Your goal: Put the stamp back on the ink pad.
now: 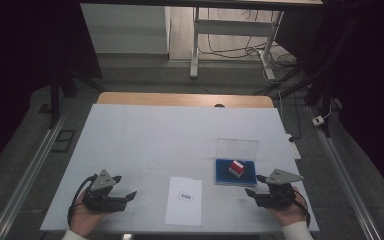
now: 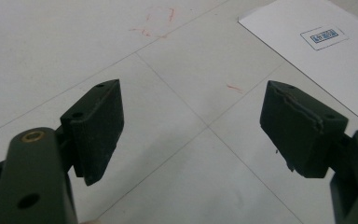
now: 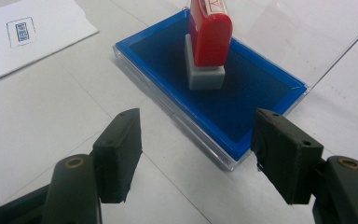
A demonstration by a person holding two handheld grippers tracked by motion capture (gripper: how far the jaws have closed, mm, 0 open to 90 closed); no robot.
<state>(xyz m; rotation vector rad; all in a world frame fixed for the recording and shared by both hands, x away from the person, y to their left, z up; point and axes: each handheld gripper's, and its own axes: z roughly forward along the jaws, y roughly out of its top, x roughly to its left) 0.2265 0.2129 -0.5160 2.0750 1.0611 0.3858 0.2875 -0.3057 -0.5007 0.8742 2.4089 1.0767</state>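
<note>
We see a red stamp (image 3: 209,30) on a pale grey base, standing at the upper middle of the right gripper view on a deep blue ink pad (image 3: 242,88) in a clear-edged case. At upper left lies a white sheet of paper (image 3: 51,32) bearing a small blue rectangular print. We catch faint red marks on the white table (image 2: 177,154), and both grippers' jaws are matt black.

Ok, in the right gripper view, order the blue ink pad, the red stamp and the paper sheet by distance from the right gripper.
1. Blue ink pad: just ahead of the open right gripper.
2. Red stamp: upright on the pad, farther in.
3. Paper sheet: far upper left.
</note>
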